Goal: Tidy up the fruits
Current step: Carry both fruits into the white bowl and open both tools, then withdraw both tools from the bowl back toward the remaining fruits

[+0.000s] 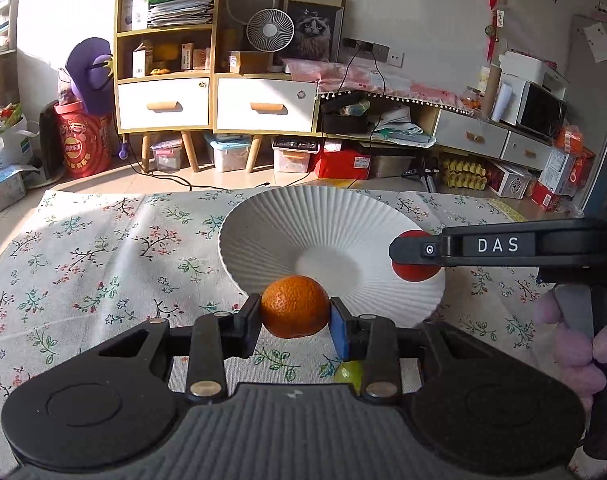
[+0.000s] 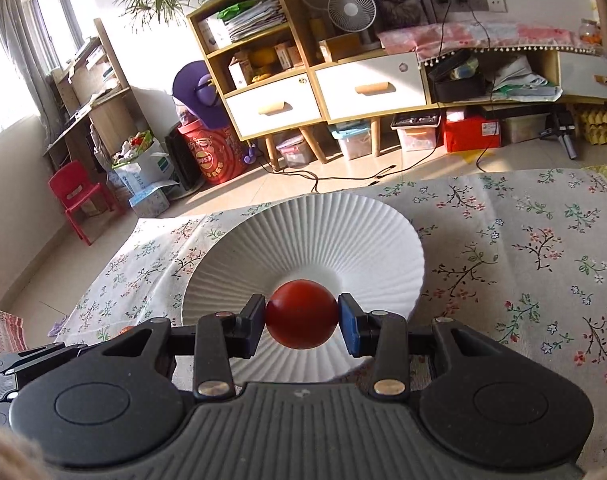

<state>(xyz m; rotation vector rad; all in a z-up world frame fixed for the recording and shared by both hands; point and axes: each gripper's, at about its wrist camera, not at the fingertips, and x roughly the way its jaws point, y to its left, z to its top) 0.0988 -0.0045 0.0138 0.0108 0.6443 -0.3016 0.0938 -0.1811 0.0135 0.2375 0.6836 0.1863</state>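
Two fruits are up: the left gripper (image 1: pixel 296 312) clamps an orange (image 1: pixel 295 306) at the plate's (image 1: pixel 263 224) near rim, the right gripper (image 2: pixel 302 315) pinches a red fruit (image 2: pixel 302 313) over its hollow. Best lower each before letting go.

orange (image 1: pixel 295 306) pinched off the cloth at white ribbed plate's (image 1: pixel 271 224) 6 o'clock rim, red round fruit (image 2: pixel 302 314) pinched over plate centre, green fruit (image 1: pixel 349 374) lying half hidden below

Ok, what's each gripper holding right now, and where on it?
The left gripper holds the orange, fingers pressed on its two opposite sides. The right gripper holds the red fruit the same way, above the white plate.
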